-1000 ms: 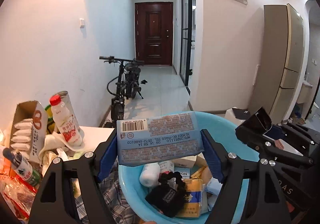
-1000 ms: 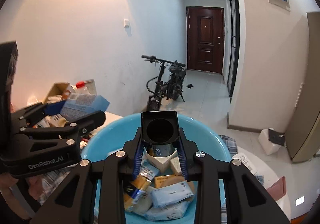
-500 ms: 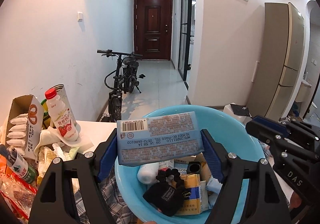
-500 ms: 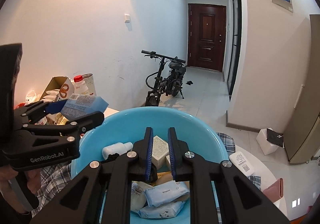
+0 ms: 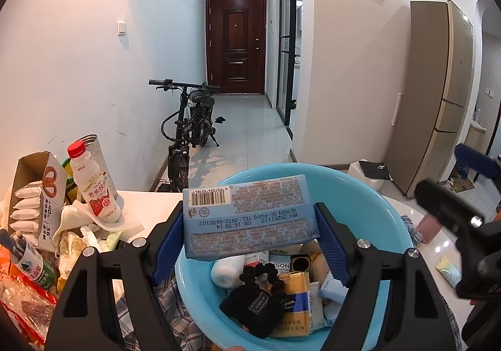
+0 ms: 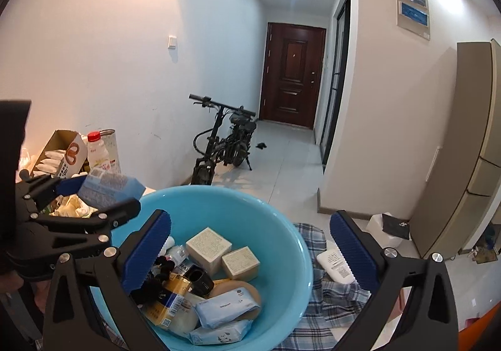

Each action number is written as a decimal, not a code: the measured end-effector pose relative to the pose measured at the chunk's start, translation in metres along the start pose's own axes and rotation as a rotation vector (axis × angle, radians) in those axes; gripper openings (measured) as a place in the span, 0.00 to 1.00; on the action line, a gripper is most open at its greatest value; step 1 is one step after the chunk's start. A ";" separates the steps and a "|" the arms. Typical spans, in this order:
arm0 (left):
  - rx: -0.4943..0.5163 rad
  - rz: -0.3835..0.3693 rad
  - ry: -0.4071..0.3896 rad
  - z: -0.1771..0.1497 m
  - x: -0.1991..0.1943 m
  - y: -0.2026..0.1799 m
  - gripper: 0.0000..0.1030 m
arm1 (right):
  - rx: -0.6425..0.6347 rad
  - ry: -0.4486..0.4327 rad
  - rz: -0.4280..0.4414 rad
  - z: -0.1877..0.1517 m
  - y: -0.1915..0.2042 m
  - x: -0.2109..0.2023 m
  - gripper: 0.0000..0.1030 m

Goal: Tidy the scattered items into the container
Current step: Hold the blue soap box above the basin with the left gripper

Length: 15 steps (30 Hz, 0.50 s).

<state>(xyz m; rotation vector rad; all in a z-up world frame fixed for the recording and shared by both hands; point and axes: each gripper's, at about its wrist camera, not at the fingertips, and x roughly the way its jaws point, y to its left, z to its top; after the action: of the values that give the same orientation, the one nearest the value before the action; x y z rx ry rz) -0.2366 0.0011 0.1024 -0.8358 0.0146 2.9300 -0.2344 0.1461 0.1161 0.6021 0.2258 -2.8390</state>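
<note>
A light blue basin (image 5: 369, 204) (image 6: 219, 207) on the table holds several items: boxes, wipe packs, a black pouch, a small black cup (image 6: 198, 280). My left gripper (image 5: 250, 226) is shut on a blue wipes pack (image 5: 249, 216) and holds it above the basin's near-left rim; it also shows in the right wrist view (image 6: 109, 186). My right gripper (image 6: 250, 252) is open and empty above the basin; in the left wrist view it sits at the right (image 5: 451, 210).
A clutter pile at the left has a cardboard box (image 5: 34, 194), a red-capped drink bottle (image 5: 94, 188) and tissues. A checked cloth (image 6: 316, 288) lies under the basin with a white packet (image 6: 333, 265) on it. A bicycle (image 5: 191, 125) stands beyond.
My right gripper let go of the small black cup, which now lies in the basin, and opened wide. My left gripper still holds the wipes pack and has moved slightly over the basin.
</note>
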 end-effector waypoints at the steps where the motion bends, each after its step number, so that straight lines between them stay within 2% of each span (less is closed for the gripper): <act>1: 0.003 0.000 0.001 0.000 0.000 -0.001 0.74 | 0.001 -0.005 -0.005 0.000 -0.001 -0.001 1.00; 15: 0.047 0.009 0.017 -0.005 0.007 -0.014 0.74 | 0.002 -0.007 -0.012 0.000 -0.012 -0.017 1.00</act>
<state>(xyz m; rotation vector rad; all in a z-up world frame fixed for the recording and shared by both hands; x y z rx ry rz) -0.2389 0.0159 0.0950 -0.8556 0.0876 2.9184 -0.2225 0.1610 0.1246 0.5928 0.2258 -2.8525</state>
